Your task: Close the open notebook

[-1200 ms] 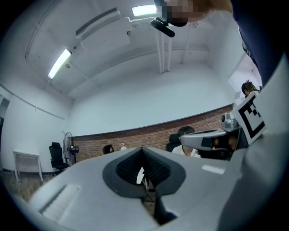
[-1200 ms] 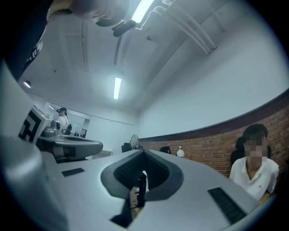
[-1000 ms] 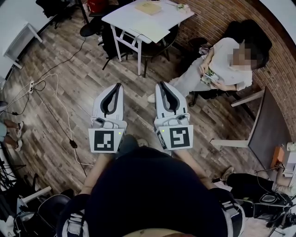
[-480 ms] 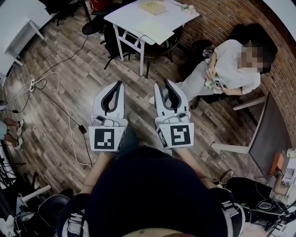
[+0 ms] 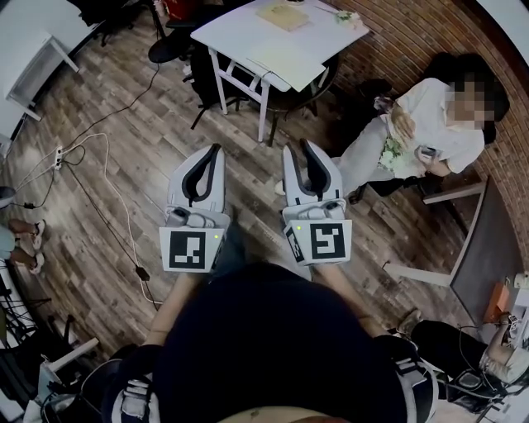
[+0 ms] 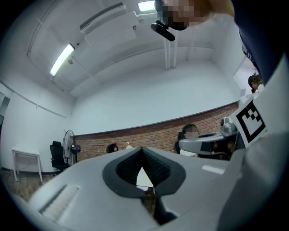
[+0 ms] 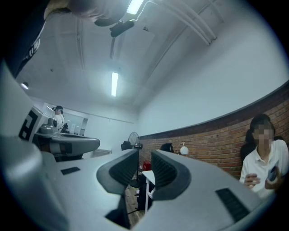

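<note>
A white table [image 5: 248,33] stands ahead at the top of the head view. On its far side lies a tan, book-like thing [image 5: 283,15]; a large pale sheet [image 5: 285,56] covers its near corner. Whether either is the open notebook I cannot tell. Both grippers hang over the wooden floor, short of the table. My left gripper [image 5: 213,150] has its tips together, shut and empty [image 6: 142,150]. My right gripper [image 5: 299,147] has just been opening and stands open with nothing between its jaws [image 7: 144,152]; the table shows through the gap.
A person [image 5: 430,116] sits on a chair to the right, by the brick wall. A dark table [image 5: 488,248] stands at the right edge. Cables [image 5: 91,182] trail over the floor on the left. Black chairs [image 5: 165,49] stand beside the white table.
The right gripper's jaws went from shut to open. Both grippers moved forward toward the white table; the table and the seated person have shifted right in the head view.
</note>
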